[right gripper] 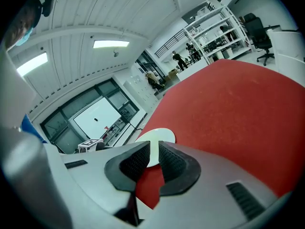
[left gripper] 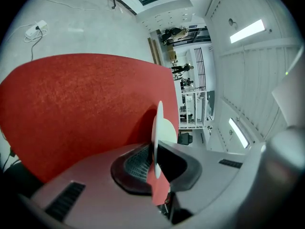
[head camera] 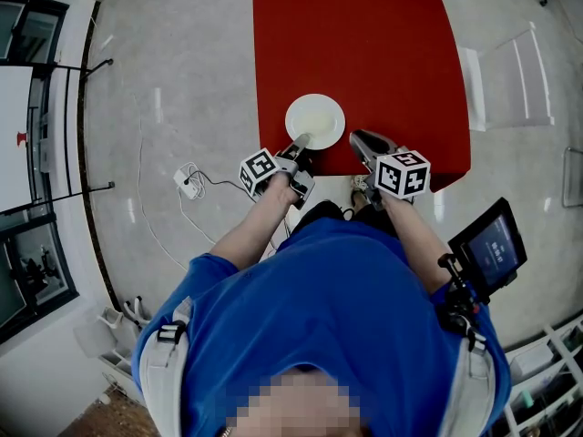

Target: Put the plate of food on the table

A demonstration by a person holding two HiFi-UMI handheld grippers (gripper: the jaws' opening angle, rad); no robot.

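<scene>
Starting from the left side, the left gripper (head camera: 298,144) reaches over the near edge of the red bench (head camera: 364,44). Its jaws are closed on the near rim of the white plate (head camera: 315,121). In the left gripper view the plate stands edge-on between the two dark pads, and both pads press on it. The plate is above the near part of the bench, close to the edge. From these views I cannot tell whether its bottom already rests on the red surface or hangs just over it. Its inside looks pale, and I cannot make out any food on it.

To the right of the plate, the right gripper (head camera: 357,138) also points at the bench, just beside the plate's right rim. Its jaws stand only a narrow slit apart and hold nothing. Its own view shows the plate lying a little beyond the pads, not between them.

I judge that the step in hand is the setting down itself, and the task is close to its end. The next move calls for bringing the plate flat onto the bench, a little further from the edge. After that the left jaws must open and draw back level, so the rim is not dragged or tipped.
</scene>
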